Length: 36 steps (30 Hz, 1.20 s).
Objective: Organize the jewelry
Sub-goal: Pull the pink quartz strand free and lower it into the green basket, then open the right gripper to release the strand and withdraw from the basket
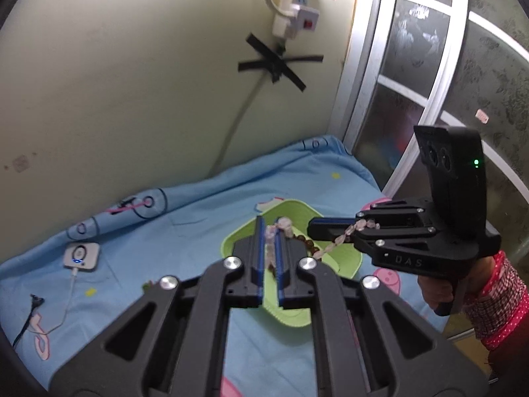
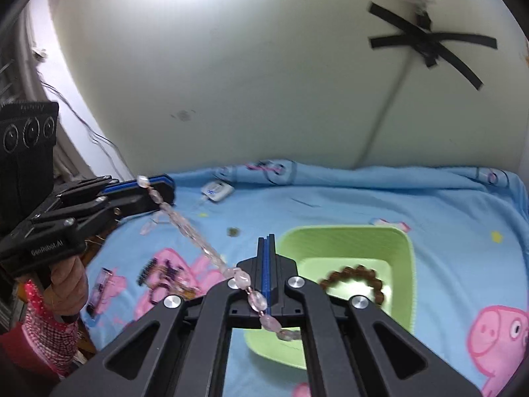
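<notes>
A strand of pale pink beads [image 2: 195, 241] stretches between both grippers above the blue bed sheet. My left gripper [image 1: 268, 221] is shut on one end, with beads showing between its blue pads. In the right wrist view it sits at the far left [image 2: 165, 187]. My right gripper [image 2: 267, 241] is shut, and the strand crosses at the base of its fingers, its tail hanging over the green tray [image 2: 401, 248]. In the left wrist view the right gripper [image 1: 313, 228] reaches in from the right with beads draped over it. A brown bead bracelet [image 2: 352, 272] lies in the tray.
More jewelry pieces [image 2: 165, 273] lie scattered on the sheet at the left. A white device [image 1: 81, 254] with a cable rests near the wall. The wall runs along the bed's far side, and a window frame [image 1: 373, 99] stands at the right. A red-sleeved hand [image 1: 439, 292] holds the right gripper.
</notes>
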Each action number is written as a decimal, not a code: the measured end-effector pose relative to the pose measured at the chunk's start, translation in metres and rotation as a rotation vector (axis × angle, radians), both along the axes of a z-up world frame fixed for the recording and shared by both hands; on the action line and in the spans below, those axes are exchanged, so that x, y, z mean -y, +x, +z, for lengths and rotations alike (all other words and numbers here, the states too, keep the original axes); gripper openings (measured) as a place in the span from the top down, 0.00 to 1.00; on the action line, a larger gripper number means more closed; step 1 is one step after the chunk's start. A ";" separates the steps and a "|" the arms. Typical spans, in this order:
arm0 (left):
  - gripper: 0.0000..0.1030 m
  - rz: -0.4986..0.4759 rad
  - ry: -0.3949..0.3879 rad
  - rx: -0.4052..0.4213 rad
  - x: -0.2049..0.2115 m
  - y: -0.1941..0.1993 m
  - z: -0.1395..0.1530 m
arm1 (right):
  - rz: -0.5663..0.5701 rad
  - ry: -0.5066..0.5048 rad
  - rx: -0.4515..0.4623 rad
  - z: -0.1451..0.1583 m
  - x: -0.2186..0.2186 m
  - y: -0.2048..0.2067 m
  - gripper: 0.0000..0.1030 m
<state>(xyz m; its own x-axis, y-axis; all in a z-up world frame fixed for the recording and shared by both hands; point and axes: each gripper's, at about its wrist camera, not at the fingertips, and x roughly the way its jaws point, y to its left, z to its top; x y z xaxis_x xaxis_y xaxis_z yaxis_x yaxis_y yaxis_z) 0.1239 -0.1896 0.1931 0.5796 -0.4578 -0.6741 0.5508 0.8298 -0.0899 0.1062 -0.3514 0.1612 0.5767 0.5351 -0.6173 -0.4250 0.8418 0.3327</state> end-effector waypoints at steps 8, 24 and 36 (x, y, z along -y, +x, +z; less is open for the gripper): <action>0.86 -0.013 0.120 -0.126 0.054 0.033 -0.053 | 0.011 -0.150 -0.156 -0.041 -0.003 0.022 1.00; 0.58 0.132 0.153 -0.109 -0.011 0.037 -0.049 | 0.024 -0.464 -0.191 -0.049 -0.028 0.039 1.00; 0.58 0.200 0.087 -0.105 -0.068 0.012 -0.047 | 0.109 -0.826 -0.241 -0.086 -0.039 0.037 1.00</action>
